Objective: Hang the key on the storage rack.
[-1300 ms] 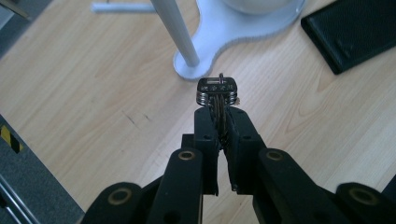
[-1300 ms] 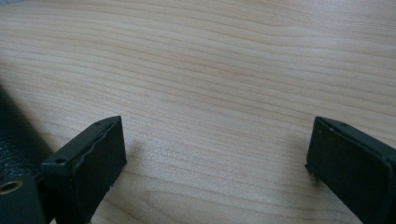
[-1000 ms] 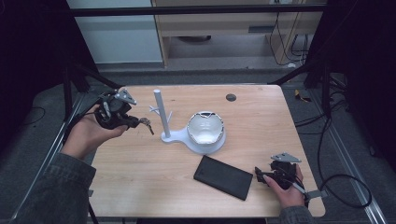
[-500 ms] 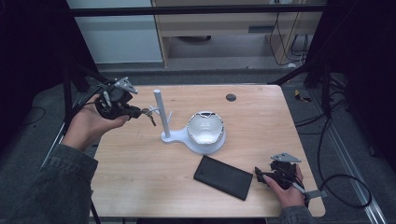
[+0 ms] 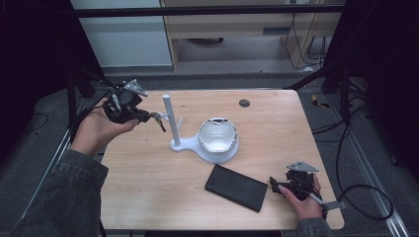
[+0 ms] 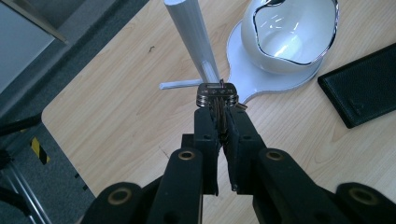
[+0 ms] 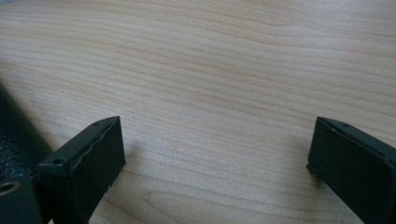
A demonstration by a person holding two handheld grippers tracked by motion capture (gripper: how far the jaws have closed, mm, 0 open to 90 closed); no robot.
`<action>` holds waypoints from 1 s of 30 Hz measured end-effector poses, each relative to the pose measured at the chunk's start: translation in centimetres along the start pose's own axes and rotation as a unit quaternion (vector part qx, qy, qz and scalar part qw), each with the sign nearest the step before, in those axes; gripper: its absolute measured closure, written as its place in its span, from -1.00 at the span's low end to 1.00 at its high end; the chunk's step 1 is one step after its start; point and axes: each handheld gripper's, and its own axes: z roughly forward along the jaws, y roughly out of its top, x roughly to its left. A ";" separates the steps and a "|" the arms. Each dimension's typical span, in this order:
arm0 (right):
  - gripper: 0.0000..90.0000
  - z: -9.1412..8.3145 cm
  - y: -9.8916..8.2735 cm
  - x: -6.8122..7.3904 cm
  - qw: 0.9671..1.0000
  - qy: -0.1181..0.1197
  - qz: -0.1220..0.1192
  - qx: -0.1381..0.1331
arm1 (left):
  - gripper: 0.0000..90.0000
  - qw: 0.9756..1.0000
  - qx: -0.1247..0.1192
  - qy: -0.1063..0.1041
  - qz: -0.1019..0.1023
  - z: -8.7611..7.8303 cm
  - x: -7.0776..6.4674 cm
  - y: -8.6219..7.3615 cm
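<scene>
in the high view the left gripper [image 5: 150,117] sits in the upper left of the frame, held in the person's left hand [image 5: 96,131] above the table's [image 5: 148,197] left edge, its tip pointing right toward the white post of the stand [image 5: 170,123]. its jaws are pinched tight on a bunch of keys [image 5: 159,118], which hangs just left of the post, close beside it; whether it touches cannot be told. the left gripper view has the same grip at centre frame: the left gripper [image 6: 219,126] with the keys [image 6: 217,93] clamped between narrow jaws, their metal heads standing out past the tips, right in front of a small side peg low on the stand [image 6: 194,42]. the white bowl [image 6: 292,32] with a shiny rim fills the upper right there, resting on the stand's flat base, and a black wallet [image 6: 364,86] lies at the right edge. in the high view the bowl [image 5: 217,138] is at mid frame and the wallet [image 5: 236,187] lies below it, flat on the wood. the right gripper [image 5: 274,185] rests in the lower right, in the person's right hand [image 5: 304,200], just right of the wallet. the right gripper view shows the right gripper [image 7: 215,154] with jaws spread wide over bare wood, nothing between them.
</scene>
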 end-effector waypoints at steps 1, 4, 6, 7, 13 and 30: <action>-0.91 0.0 0.0 0.0 1.000 -0.001 0.002 0.000 | 0.86 1.000 0.002 0.000 0.000 0.1 0.1 0.0; -0.92 0.0 0.0 0.0 1.000 0.000 0.002 0.000 | 0.86 1.000 0.003 0.003 -0.002 0.4 0.2 0.1; -0.92 0.0 0.0 0.1 1.000 0.001 0.004 0.000 | 0.86 1.000 0.000 0.005 -0.009 0.5 0.3 0.2; -0.92 0.0 0.0 0.1 1.000 0.001 0.004 0.000 | 0.86 1.000 0.001 0.005 -0.011 0.6 0.4 0.1; -0.92 0.0 0.0 0.1 1.000 0.002 0.002 0.000 | 0.86 1.000 -0.008 0.011 -0.020 0.9 0.6 0.2; -0.92 0.0 0.0 0.1 1.000 0.003 -0.001 0.000 | 0.53 0.997 -0.052 0.052 -0.017 -0.1 -0.2 -1.3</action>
